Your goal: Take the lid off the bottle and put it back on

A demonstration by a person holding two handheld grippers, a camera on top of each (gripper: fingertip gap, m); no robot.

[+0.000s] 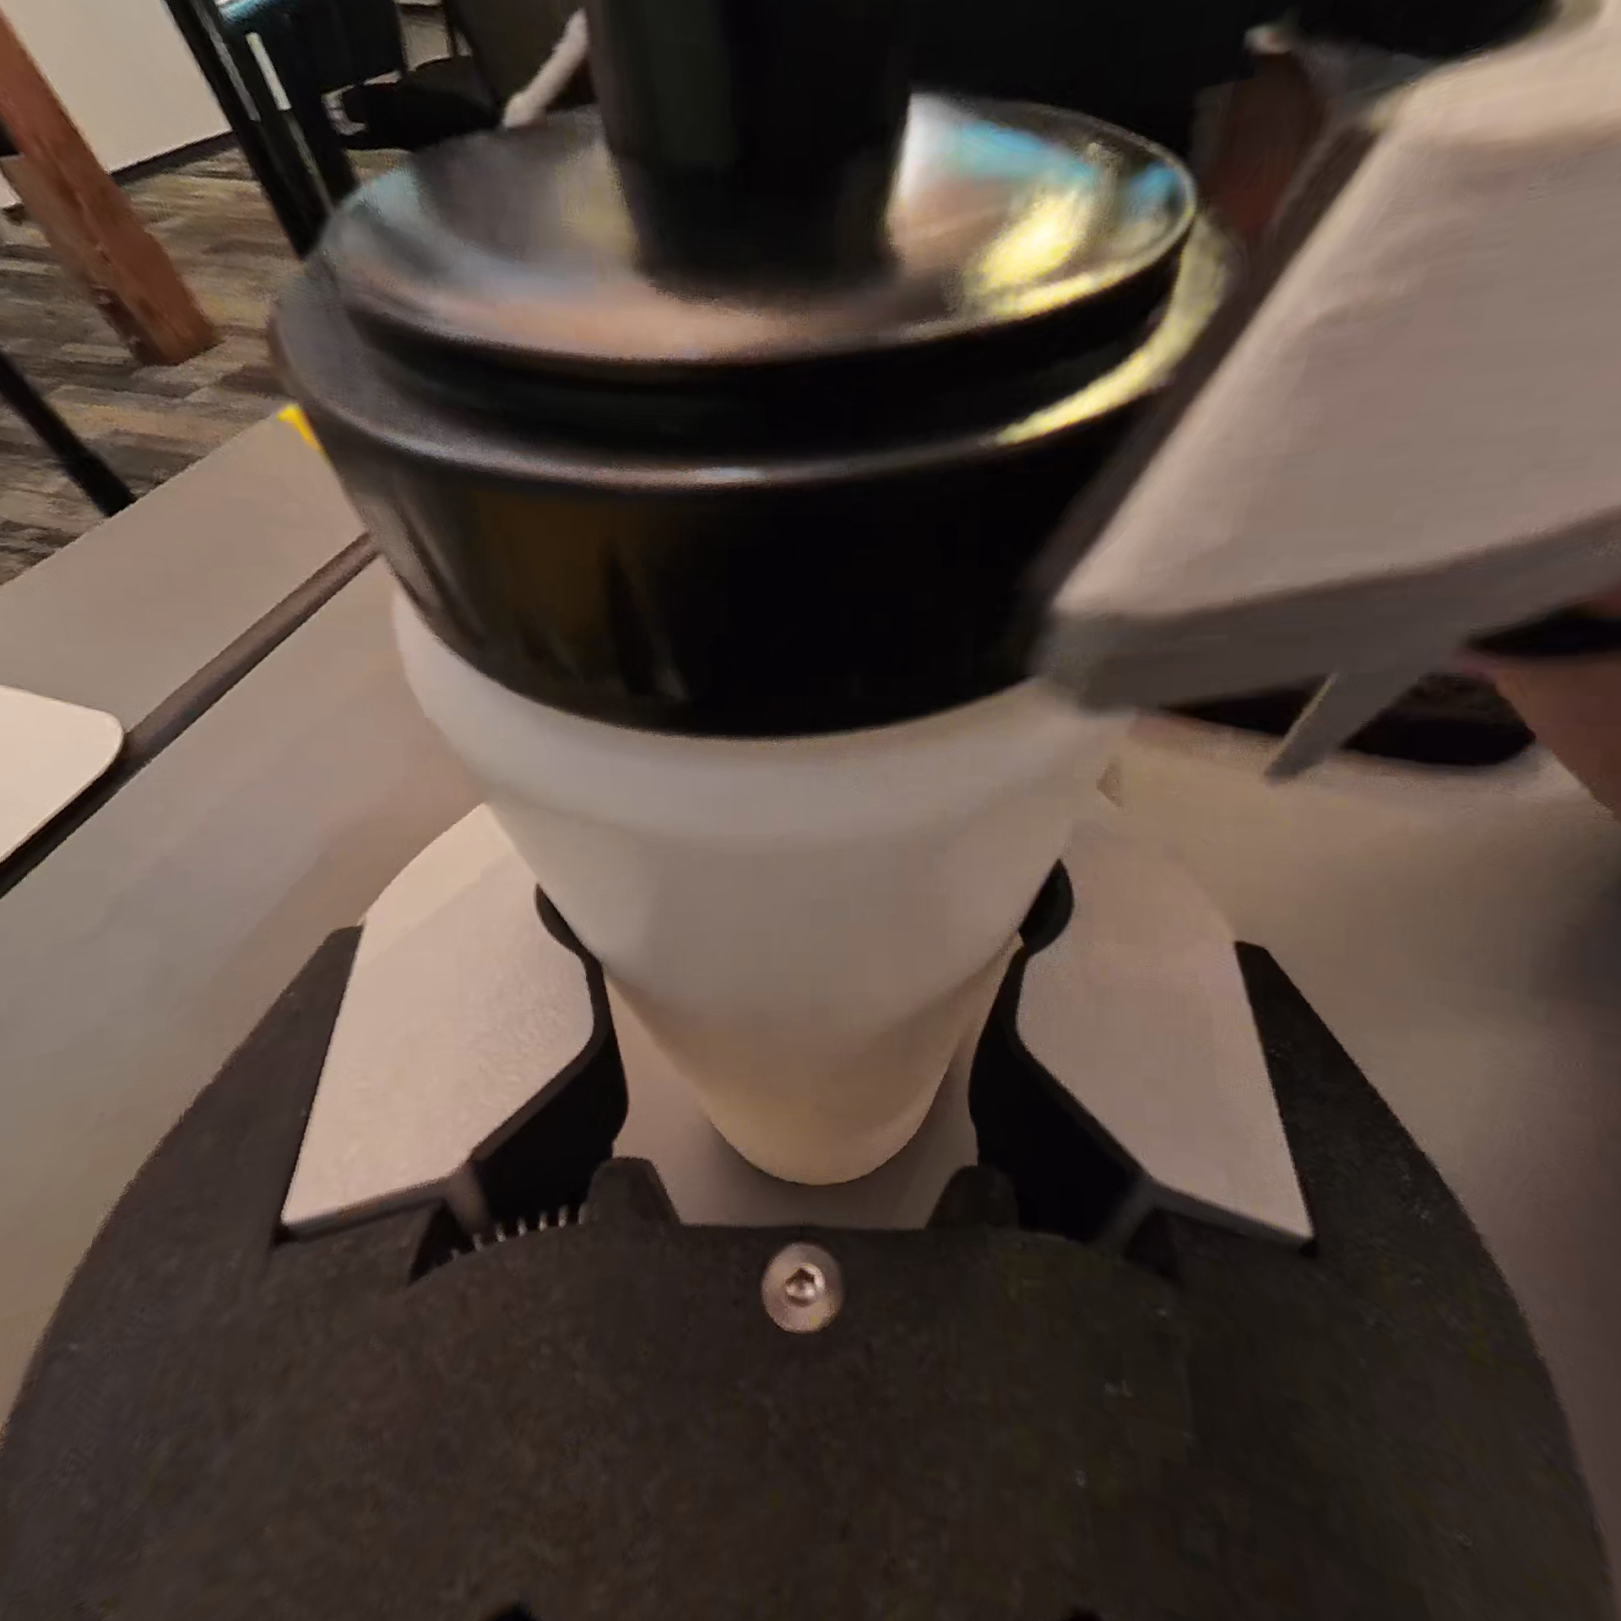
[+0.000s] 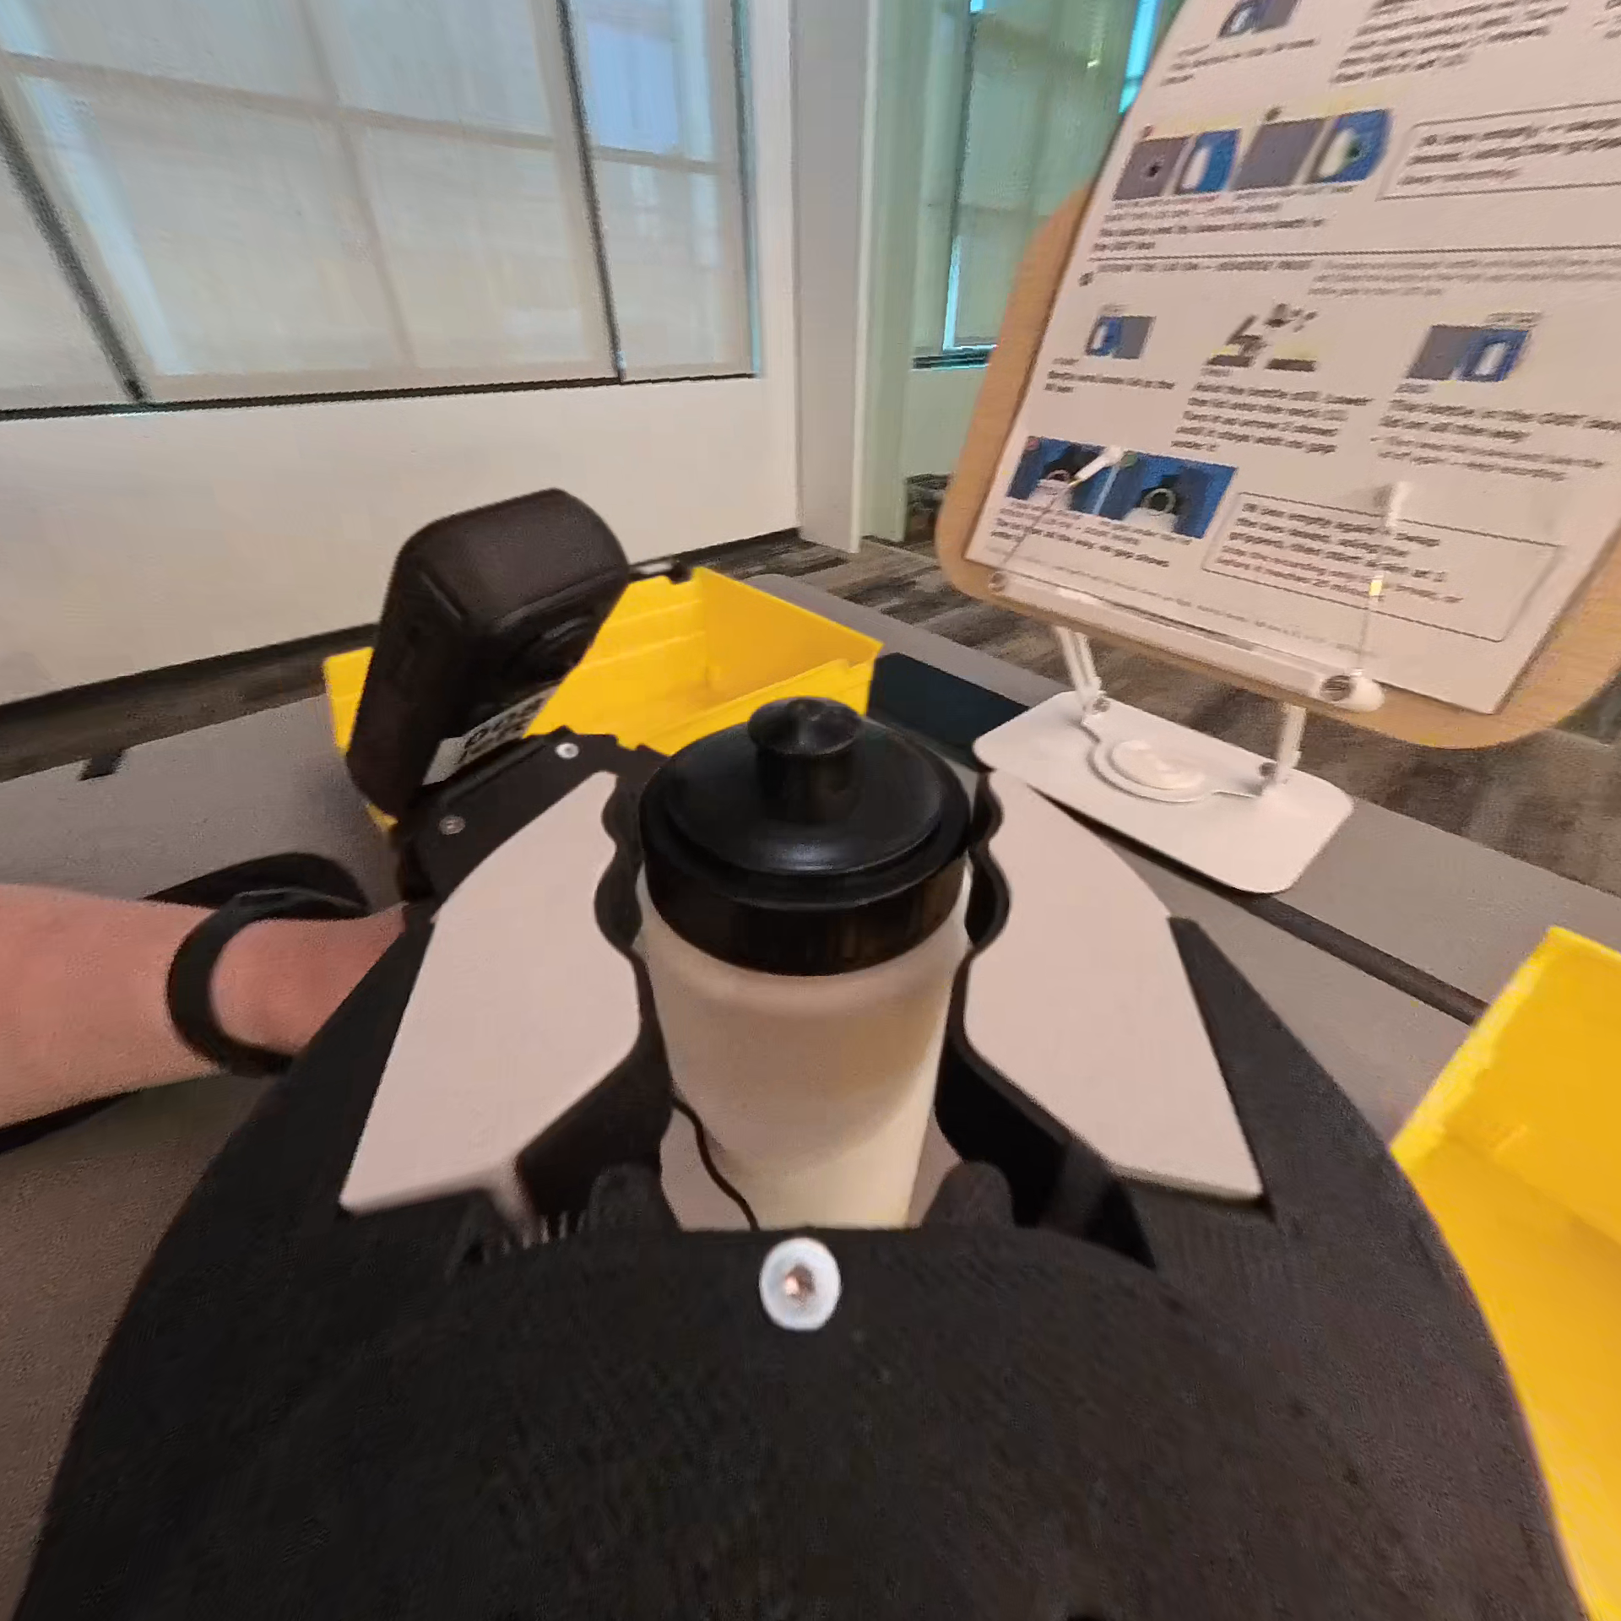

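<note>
At frame centre: white bottle (image 2: 803, 1079), black lid (image 2: 803, 864) seated, clamped low by left gripper (image 1: 803, 956), lid bracketed by right gripper (image 2: 803, 868); contact unclear. Crowded right: yellow bin (image 2: 1526, 1228), document stand (image 2: 1167, 789).

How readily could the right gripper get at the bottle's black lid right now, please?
Probably yes: the right gripper has a finger on each side of the lid, nothing between, while the left gripper holds the bottle lower down.

I see right gripper (image 2: 803, 864) crowded: yellow bin (image 2: 702, 658) behind bottle (image 2: 803, 1070), document stand (image 2: 1167, 789) far right, second yellow bin (image 2: 1535, 1184) near right, wrist (image 2: 132, 991) blocking left. Above lid (image 2: 803, 842) clear.
</note>
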